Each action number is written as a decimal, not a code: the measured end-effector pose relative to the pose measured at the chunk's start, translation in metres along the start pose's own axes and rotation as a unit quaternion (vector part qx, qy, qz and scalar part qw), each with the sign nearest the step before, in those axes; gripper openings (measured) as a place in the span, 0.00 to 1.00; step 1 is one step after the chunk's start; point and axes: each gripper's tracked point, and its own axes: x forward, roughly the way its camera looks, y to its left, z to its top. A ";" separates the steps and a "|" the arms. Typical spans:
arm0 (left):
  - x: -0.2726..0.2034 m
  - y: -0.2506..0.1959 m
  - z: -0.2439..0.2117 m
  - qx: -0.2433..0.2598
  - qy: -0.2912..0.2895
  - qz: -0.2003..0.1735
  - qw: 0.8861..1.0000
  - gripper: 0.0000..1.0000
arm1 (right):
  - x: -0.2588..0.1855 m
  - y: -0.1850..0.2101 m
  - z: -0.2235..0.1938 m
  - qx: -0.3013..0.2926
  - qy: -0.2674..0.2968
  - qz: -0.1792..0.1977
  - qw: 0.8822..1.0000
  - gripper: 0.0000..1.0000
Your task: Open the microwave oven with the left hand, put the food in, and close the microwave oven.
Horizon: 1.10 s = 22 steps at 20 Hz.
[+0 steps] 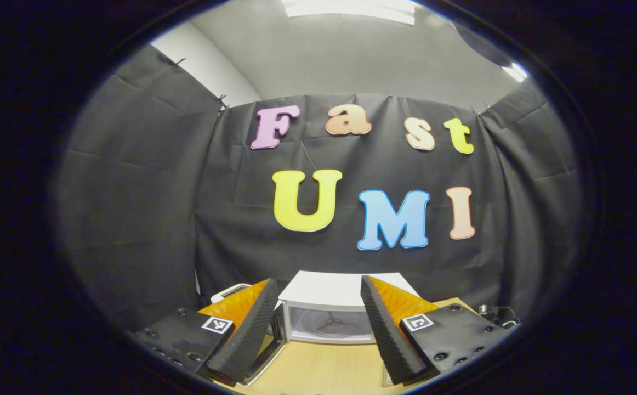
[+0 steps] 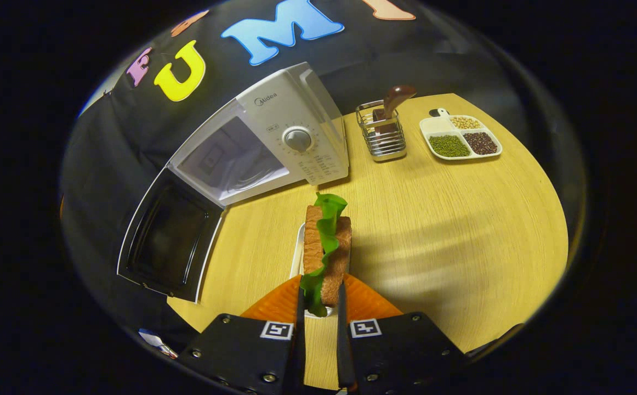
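A sandwich [image 2: 326, 247] of brown bread and green lettuce stands on edge between the fingers of my right gripper [image 2: 321, 299], which is shut on it just over a white plate [image 2: 298, 249]. Beyond it on the table the white microwave [image 2: 274, 137] stands with its door [image 2: 168, 238] swung fully open to the left. In the left gripper view, my left gripper [image 1: 318, 329] is open and holds nothing. It hangs in front of the microwave [image 1: 346, 293], whose lit cavity [image 1: 332, 325] shows between the fingers. The open door [image 1: 272, 343] lies by the left finger.
On the wooden table [image 2: 450, 236], a wire holder [image 2: 384, 137] with a brown-handled utensil stands right of the microwave. A white divided tray [image 2: 461, 137] of beans lies farther right. Black cloth walls close in the booth behind the microwave.
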 end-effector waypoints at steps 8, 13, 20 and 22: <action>0.017 -0.005 0.014 -0.010 -0.014 -0.046 0.999 0.95 | -0.023 0.043 0.031 0.098 -0.038 0.060 0.993 0.23; 0.032 0.028 0.013 0.000 -0.022 -0.076 0.997 0.96 | -0.026 0.106 0.063 0.194 -0.077 0.138 0.968 0.23; 0.043 0.100 0.027 0.002 -0.044 -0.079 0.996 0.94 | 0.017 0.178 0.101 0.299 -0.110 0.202 0.926 0.23; 0.045 0.116 0.029 0.001 -0.043 -0.079 0.996 0.94 | 0.037 0.191 0.108 0.329 -0.116 0.203 0.915 0.23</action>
